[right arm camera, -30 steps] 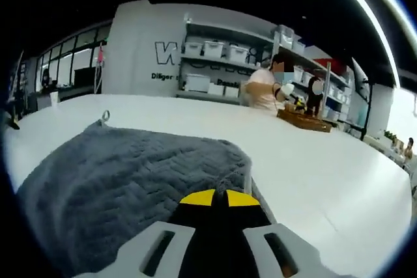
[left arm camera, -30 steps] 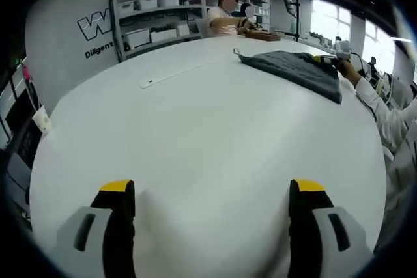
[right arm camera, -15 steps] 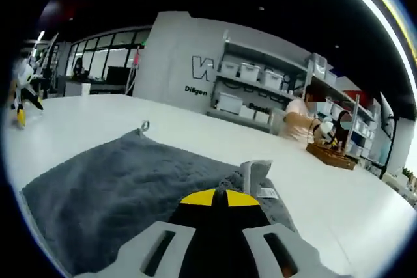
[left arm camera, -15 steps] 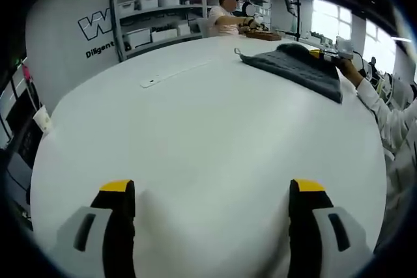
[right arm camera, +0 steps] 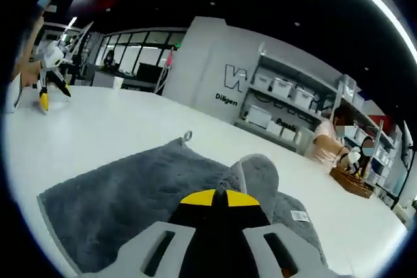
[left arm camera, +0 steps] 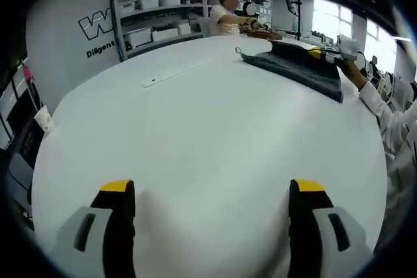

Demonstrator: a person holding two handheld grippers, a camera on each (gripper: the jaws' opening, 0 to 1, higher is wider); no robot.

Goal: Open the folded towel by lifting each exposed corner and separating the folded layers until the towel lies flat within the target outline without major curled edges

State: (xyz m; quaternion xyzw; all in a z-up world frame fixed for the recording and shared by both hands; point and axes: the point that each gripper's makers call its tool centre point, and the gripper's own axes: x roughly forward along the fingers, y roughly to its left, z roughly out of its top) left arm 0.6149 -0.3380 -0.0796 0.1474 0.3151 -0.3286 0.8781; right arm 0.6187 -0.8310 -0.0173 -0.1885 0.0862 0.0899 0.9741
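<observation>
A dark grey towel (right arm camera: pixel 137 190) with a herringbone weave lies on the white table (right arm camera: pixel 98 125), a small hanging loop (right arm camera: pixel 187 136) at its far corner. My right gripper (right arm camera: pixel 218 197) is shut on the towel's near corner, which stands lifted and curled over above the yellow jaw tips. In the left gripper view the same towel (left arm camera: pixel 301 66) lies far off at the table's right, with the right gripper (left arm camera: pixel 331 55) at its corner. My left gripper (left arm camera: pixel 212 190) hovers open over bare table, nothing between its jaws.
A thin pale strip (left arm camera: pixel 176 73) lies on the table (left arm camera: pixel 195 135) at the back. Shelves with white bins (left arm camera: pixel 159 11) line the far wall. A person (left arm camera: pixel 225 19) works at a wooden tray at the table's far end. A sleeve (left arm camera: pixel 381 105) reaches in from the right.
My right gripper has lifted the towel's corner and turned left, so the top layer now curls up over the jaws. The left gripper has stayed still.
</observation>
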